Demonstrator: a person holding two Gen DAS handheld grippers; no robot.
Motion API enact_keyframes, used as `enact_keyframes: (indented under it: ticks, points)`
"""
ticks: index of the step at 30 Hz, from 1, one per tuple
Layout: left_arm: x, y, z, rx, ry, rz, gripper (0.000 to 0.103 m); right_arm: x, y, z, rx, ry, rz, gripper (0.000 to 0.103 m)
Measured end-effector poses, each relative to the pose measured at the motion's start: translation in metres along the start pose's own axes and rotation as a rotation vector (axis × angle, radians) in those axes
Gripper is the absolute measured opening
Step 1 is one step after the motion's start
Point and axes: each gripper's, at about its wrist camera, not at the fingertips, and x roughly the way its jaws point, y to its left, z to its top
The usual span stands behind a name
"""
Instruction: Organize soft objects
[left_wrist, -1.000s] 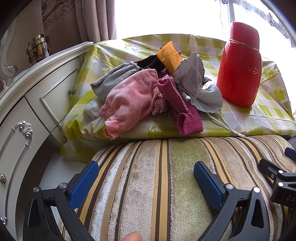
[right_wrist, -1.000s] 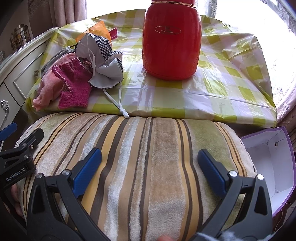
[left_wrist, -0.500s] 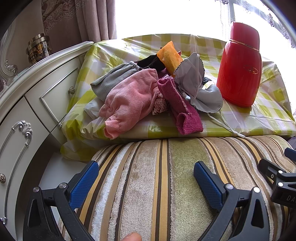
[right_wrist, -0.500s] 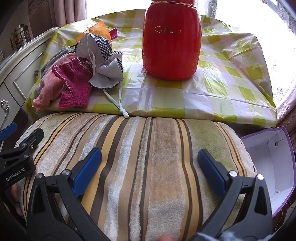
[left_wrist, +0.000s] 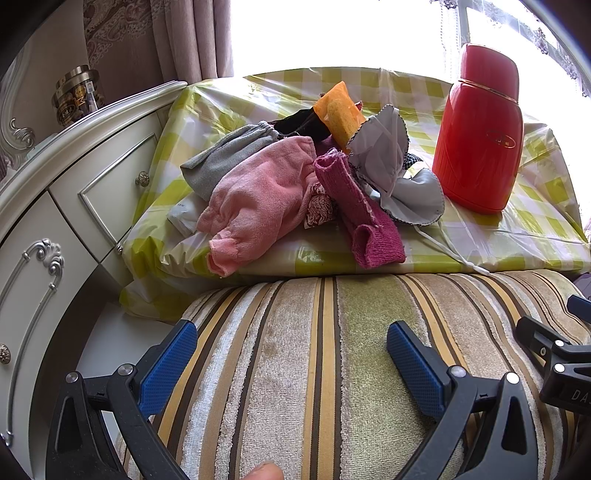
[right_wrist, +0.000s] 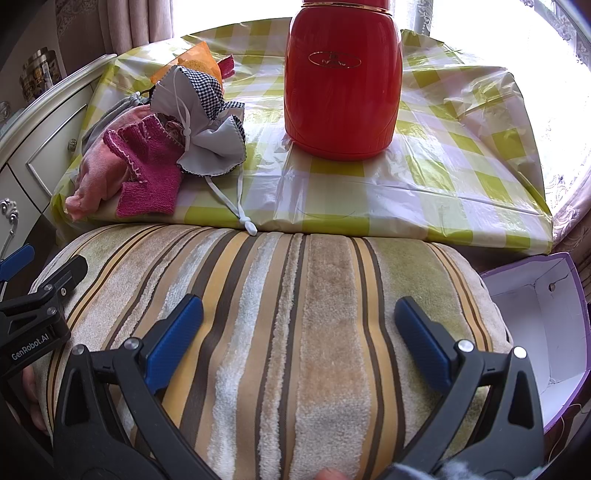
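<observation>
The left gripper (left_wrist: 291, 354) stood wide, its blue pads apart over a striped cushion (left_wrist: 332, 369), gripping nothing. The right gripper (right_wrist: 299, 325) was equally wide above the same cushion. Beyond the cushion, on a checked tablecloth (right_wrist: 424, 177), lay a heap of soft things: a pink cloth (left_wrist: 255, 199), a magenta glove (left_wrist: 354, 206) and a grey mask (left_wrist: 391, 162). A red flask (right_wrist: 343, 81) stood upright just beside the heap.

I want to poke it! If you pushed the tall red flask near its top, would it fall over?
Maybe. The red flask stands upright and tall, so a high push could tip it. Its base looks wide, which helps. The checked plastic cover under it looks shiny and wrinkled, so it might slide instead.
</observation>
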Motion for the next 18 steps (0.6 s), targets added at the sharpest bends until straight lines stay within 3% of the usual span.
enact_keyframes:
  ticks: [12,16,18]
  points:
    - [0.0,-0.001,0.0,-0.008,0.029,0.004,0.103,0.0,-0.005,0.001,0.009,0.044,0.034,0.103]
    - [0.001,0.012,0.001,-0.071,0.054,-0.042,0.103,0.0,-0.008,0.009,-0.007,0.097,0.073,0.103]
    - [0.0,0.018,0.003,-0.102,0.051,-0.003,0.103,-0.003,-0.007,0.012,-0.019,0.076,0.098,0.103]
